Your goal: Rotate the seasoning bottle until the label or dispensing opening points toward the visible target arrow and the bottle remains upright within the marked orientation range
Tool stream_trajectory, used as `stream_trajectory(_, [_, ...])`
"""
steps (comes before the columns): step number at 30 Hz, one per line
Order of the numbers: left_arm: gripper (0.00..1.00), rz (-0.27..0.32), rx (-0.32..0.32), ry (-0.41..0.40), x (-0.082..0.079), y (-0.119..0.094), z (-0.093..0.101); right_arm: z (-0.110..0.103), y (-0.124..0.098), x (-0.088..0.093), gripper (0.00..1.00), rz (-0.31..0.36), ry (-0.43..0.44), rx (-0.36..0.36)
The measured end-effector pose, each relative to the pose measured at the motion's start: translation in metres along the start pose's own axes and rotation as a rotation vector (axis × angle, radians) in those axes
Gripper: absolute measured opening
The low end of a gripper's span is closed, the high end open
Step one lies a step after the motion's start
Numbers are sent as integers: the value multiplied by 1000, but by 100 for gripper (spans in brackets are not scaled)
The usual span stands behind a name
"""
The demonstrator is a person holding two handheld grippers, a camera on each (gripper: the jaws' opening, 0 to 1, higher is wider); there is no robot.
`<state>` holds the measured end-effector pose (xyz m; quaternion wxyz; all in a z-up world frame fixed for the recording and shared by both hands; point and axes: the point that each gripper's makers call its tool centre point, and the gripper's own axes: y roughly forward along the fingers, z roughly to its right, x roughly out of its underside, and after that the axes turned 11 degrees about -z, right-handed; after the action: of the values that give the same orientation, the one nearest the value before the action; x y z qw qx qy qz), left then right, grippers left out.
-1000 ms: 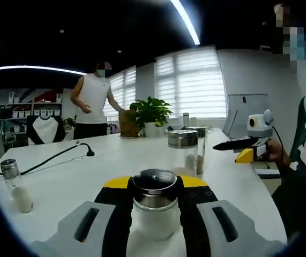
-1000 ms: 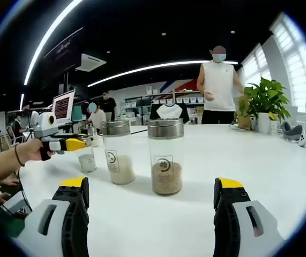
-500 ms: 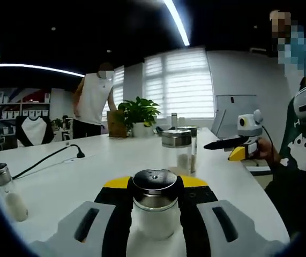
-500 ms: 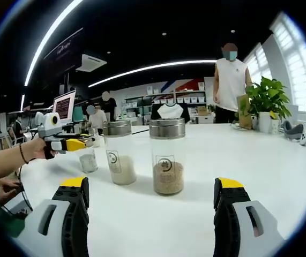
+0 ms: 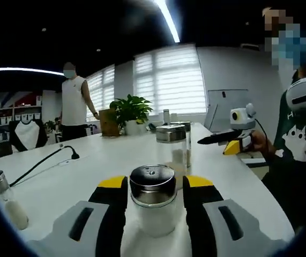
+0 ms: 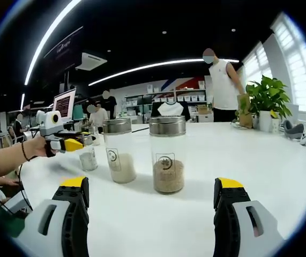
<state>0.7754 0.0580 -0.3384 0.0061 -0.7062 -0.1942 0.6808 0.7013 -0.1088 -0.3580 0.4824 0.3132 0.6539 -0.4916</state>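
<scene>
Your left claw (image 5: 153, 201) had the bottle (image 5: 153, 201) upright between its jaws, clamped at both sides on the worktop (image 5: 77, 171); your right claw (image 6: 151, 211) gaped wide, holding nothing.

each claw has grey moulded jaw bodies with dark oval slots, black inner faces and yellow tips: the left claw (image 5: 153, 214), the right claw (image 6: 150, 214). the person wears a dark green printed top (image 5: 297, 144) and a thin dark wristband (image 6: 22, 154).
</scene>
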Motion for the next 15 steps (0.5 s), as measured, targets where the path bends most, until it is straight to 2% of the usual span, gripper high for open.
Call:
stream_trajectory(2, [59,7,-26,-18,0,-2,-1,1,-1,-1,99,4,0,2])
stream_trajectory(4, [63,46,-45,-52,-5,-9,0,1,-2,-2,99,7,1,5])
stream_trajectory(6, [63,49,-74,-74,-6,-14,-1,2,-3,-2,99,9,2,7])
stream_trajectory(8, [63,22,-111,-69,-4,-17,-1,3,-4,-2,99,9,4,10])
stream_trajectory(12, [64,63,-147,-120,-11,-21,5,5,-5,-3,99,13,5,18])
stream_trajectory(15, [64,46,-217,-120,-11,-22,2,5,-5,0,99,3,7,21])
